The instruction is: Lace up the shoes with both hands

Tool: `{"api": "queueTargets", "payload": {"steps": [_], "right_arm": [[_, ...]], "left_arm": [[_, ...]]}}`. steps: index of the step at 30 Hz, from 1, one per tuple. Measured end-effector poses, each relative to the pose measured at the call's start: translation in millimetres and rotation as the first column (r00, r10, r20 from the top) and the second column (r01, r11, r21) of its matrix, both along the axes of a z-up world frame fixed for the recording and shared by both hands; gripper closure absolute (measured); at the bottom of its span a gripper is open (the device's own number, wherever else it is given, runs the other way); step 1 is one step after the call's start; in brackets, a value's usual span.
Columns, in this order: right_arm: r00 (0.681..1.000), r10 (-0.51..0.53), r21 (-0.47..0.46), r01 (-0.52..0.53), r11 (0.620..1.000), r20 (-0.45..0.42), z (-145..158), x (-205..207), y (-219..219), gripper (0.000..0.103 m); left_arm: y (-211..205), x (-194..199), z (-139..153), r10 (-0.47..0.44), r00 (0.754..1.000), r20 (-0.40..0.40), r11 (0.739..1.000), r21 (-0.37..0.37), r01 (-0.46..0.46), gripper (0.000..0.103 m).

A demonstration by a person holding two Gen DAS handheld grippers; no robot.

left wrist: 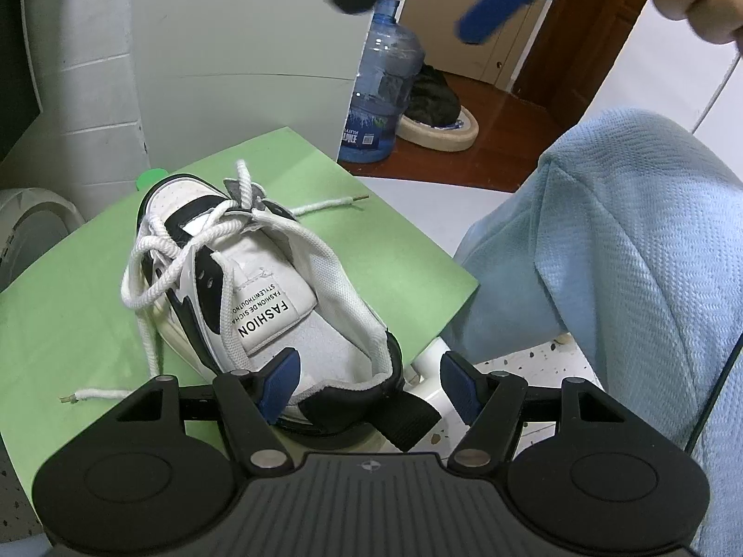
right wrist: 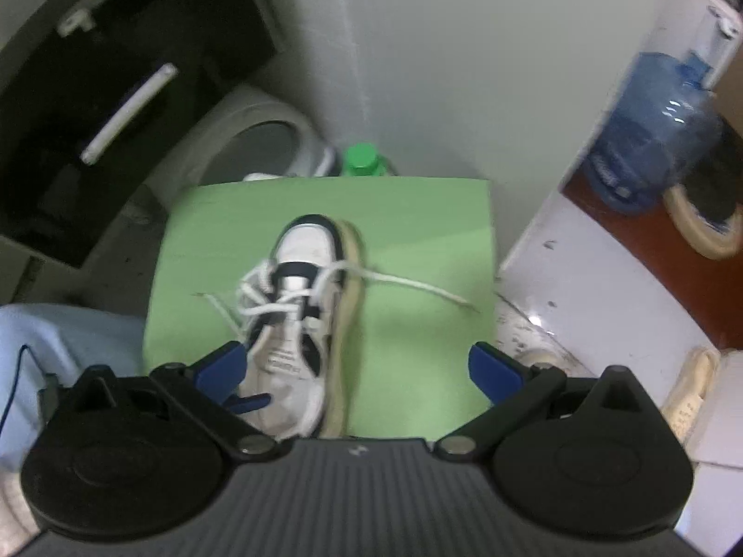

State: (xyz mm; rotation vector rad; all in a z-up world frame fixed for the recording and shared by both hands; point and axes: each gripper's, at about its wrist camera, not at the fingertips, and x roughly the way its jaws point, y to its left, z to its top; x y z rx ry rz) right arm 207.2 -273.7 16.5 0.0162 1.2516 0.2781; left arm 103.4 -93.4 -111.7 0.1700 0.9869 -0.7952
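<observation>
- Shoe [left wrist: 260, 288]: white/black sneaker, sits on green mat [left wrist: 394, 250], toe pointing away from both cams, heel nearest. Tongue label reads "FASHION".
- Lace [left wrist: 153, 250]: white, only partly threaded thru lower eyelets, loose loops bunched on one side of the upper. One free end lies on the mat by the toe side [left wrist: 332, 203], other trails off near the heel side [left wrist: 93, 393]. Upper eyelets look unlaced.
- L gripper [left wrist: 367, 383]: fingers fairly wide, nothing pinched. They straddle the heel/collar of the shoe; one blue pad [left wrist: 278, 383] sits over the collar edge, can't tell if it's touching. Other pad is off to the side, clear of the shoe.
- R gripper [right wrist: 357, 373]: above the shoe, pointing steeply down, fingers wide, empty. In the L wrist view it shows blurred at the top edge w/ a hand [left wrist: 692, 0] on it.
- R wrist view is motion-blurred; the shoe is between the fingers but below them, no contact visible.
- Bg: blue water jug [left wrist: 381, 88] on the floor, light blue trouser leg [left wrist: 627, 255] next to the mat, green bottle cap [right wrist: 362, 158] behind the mat's far edge.
</observation>
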Motion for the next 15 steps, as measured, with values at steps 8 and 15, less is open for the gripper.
{"api": "queueTargets", "payload": {"steps": [8, 15], "right_arm": [[0.989, 0.057, 0.035, -0.062, 0.997, 0.138, 13, -2, 17, 0.0], [0.995, -0.095, 0.072, 0.092, 0.993, 0.041, 4, 27, 11, 0.0]], "left_arm": [[1, 0, 0, -0.002, 1.0, 0.001, 1.0, 0.0, 0.002, 0.037], [1, 0, 1, -0.003, 1.0, 0.003, 1.0, 0.004, 0.003, 0.037]]}}
